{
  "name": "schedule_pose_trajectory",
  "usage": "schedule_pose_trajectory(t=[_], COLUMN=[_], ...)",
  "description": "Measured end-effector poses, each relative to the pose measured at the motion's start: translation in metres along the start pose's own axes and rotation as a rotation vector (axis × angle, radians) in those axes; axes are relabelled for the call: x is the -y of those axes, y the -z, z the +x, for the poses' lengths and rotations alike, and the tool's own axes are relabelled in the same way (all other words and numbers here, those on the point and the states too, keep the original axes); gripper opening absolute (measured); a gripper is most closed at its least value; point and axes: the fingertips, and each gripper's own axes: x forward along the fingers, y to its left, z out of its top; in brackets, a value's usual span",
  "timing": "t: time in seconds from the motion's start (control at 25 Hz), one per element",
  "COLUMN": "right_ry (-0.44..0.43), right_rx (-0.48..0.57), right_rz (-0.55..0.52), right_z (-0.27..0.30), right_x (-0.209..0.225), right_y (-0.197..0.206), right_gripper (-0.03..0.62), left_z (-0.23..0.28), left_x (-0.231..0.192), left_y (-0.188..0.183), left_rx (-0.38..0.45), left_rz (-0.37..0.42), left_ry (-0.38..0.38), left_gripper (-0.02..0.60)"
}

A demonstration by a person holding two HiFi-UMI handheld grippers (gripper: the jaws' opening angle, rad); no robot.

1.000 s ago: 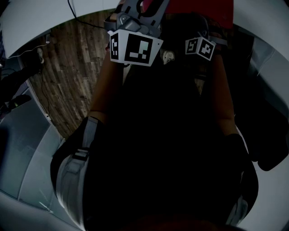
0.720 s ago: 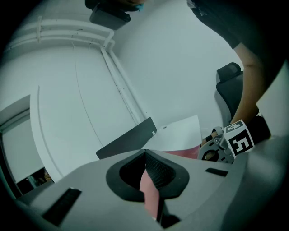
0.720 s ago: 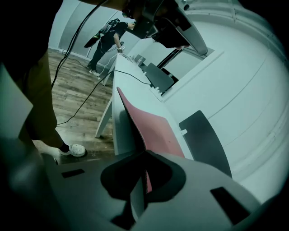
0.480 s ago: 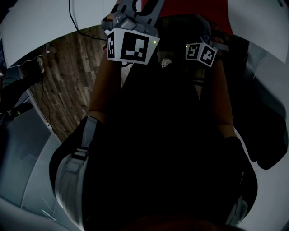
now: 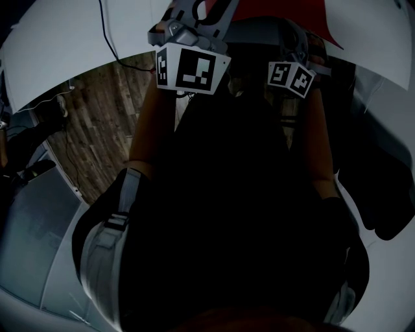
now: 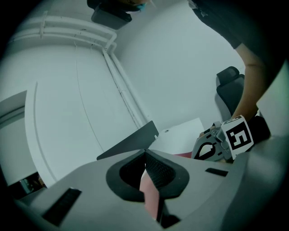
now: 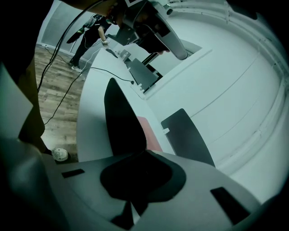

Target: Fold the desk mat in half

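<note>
The desk mat [image 5: 233,194], dark on one face and pink-red on the other [image 5: 272,10], hangs lifted in front of me and fills most of the head view. Both grippers hold its top edge side by side. My left gripper [image 5: 198,23] is shut on the mat, whose pink sheet [image 6: 151,194] shows pinched between the left gripper's pads [image 6: 146,155]. My right gripper [image 5: 293,48], also visible in the left gripper view [image 6: 223,143], is shut on the mat edge [image 7: 143,152]. The mat's black face [image 7: 121,119] and a pink strip [image 7: 149,133] run away from it.
A white desk [image 7: 92,103] lies beneath, with a dark flat panel [image 7: 185,135] on it near the white wall. Wooden floor [image 5: 97,123] with cables lies to the left, and a small white object [image 7: 60,154] rests on it. A black chair [image 6: 230,90] stands at the right.
Almost nothing has changed. Both grippers keep holding the raised mat; the head view has drifted slightly, and a little more of the red face shows at the top.
</note>
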Motion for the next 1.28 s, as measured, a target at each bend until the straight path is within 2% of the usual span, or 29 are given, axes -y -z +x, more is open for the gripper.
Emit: schedule_pose_trajectory(t=[0.36,0.68,1.28], right_ry=[0.056,0.086,0.044], right_rx=[-0.048,-0.050,0.021], right_rz=[0.023,0.033,0.018], right_z=[0.024,0.041,0.106], right_x=[0.025,0.044,0.080], right_y=[-0.015,-0.015,-0.021], right_gripper=[0.038,0.038,0.038], left_z=[0.006,0.011,0.050], left_x=[-0.029,-0.046,-0.081], left_y=[0.010,0.014,0.027], left_rx=[0.037,0.033,-0.044], left_rz=[-0.004,0.010,0.011], left_ry=[0.025,0.006,-0.061], left_gripper=[0.012,0.012,0.012])
